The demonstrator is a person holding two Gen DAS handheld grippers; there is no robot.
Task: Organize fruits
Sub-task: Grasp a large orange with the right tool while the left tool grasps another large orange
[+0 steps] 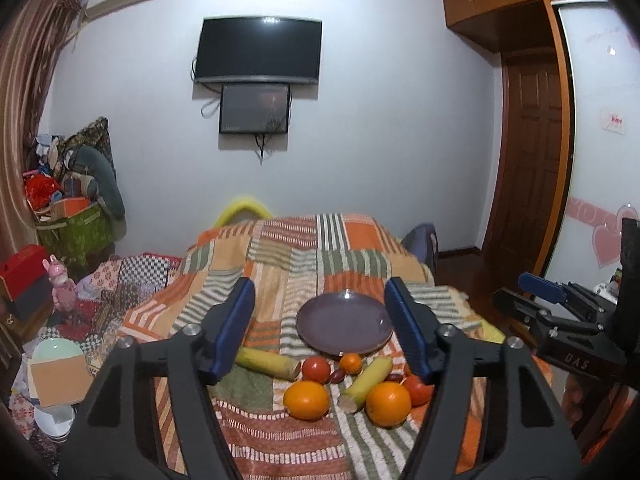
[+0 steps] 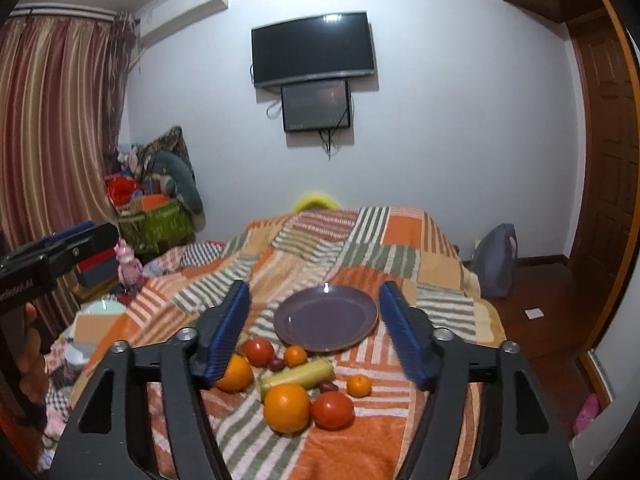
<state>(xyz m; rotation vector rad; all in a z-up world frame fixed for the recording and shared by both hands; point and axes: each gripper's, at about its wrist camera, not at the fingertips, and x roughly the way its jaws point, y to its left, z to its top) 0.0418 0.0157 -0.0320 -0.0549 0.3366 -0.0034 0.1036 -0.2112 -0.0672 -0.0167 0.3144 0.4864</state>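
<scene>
Both claws sit apart with nothing between the pads: left claw [image 1: 320, 324], right claw [image 2: 314, 326], each aimed over the fruit, likely lining up a first pick. Just beyond, on the patchwork bedspread [image 2: 360, 440], the fruit lies clustered before an empty purple plate [image 2: 326, 318], presumably its destination. Count across both views: two oranges [image 2: 287, 408], two tomatoes [image 2: 333, 410], two mandarins [image 2: 359, 385], two yellow-green stalk pieces [image 1: 267, 362], a few small dark-red fruits [image 2: 276, 364], number unclear.
</scene>
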